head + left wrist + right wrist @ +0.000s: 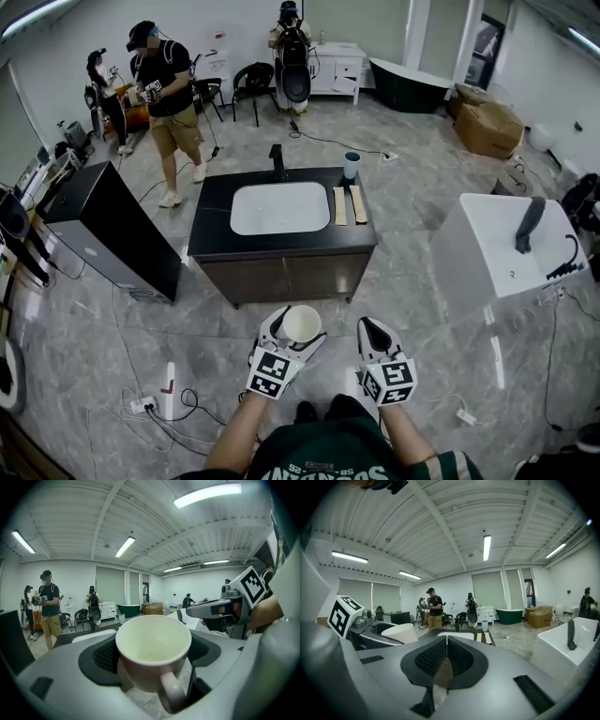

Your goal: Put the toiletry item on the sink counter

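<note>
My left gripper (pixel 298 325) is shut on a cream mug (pixel 302 324), held upright in the air just in front of the sink cabinet. In the left gripper view the mug (pixel 153 648) sits between the pads, empty, with its handle toward the camera. The right gripper (pixel 372 330) hovers beside it, shut with nothing in it; its pads (pixel 436 658) meet. Ahead is the black sink counter (pixel 214 208) with a white basin (pixel 279 207), a black faucet (pixel 277 161), a grey cup (pixel 352 165) and two wooden strips (pixel 349 204) on its right side.
A black cabinet (pixel 103 225) stands to the left and a white tub (pixel 506 246) to the right. Cables and a power strip (pixel 142 405) lie on the floor at lower left. Several people (pixel 167 103) stand behind the counter, with chairs, a dark bathtub (pixel 411 86) and a cardboard box (pixel 487 128).
</note>
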Tool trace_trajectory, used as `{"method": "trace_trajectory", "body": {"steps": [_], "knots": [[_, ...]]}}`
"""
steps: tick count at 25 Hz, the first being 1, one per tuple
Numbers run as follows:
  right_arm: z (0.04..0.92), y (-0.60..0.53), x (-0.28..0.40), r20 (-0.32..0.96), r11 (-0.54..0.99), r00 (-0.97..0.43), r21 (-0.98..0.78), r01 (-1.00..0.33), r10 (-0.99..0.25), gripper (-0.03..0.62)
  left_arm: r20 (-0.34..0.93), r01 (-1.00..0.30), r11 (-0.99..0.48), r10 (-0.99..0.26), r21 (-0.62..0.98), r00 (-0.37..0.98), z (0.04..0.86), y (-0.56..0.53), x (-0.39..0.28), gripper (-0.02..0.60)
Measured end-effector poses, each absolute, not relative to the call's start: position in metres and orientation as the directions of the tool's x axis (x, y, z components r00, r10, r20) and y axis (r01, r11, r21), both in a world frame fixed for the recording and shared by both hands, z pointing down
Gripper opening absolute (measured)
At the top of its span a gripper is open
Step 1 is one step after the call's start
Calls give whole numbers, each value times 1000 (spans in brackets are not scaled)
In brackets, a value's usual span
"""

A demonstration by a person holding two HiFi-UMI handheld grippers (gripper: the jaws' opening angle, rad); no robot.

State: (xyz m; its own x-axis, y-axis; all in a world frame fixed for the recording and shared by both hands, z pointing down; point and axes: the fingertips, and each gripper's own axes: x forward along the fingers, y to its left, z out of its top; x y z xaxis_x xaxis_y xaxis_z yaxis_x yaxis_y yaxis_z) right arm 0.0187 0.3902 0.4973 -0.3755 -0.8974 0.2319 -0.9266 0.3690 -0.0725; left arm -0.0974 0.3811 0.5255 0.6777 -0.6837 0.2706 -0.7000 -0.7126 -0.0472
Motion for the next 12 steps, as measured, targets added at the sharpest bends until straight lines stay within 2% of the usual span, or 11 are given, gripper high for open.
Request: {"method": "trace_trajectory", "body": {"steps": [12], "knots": [[507, 320, 26, 229, 348, -358, -83, -934, -905, 41, 277, -686, -726, -669, -46, 690, 531, 309, -92, 426]]}}
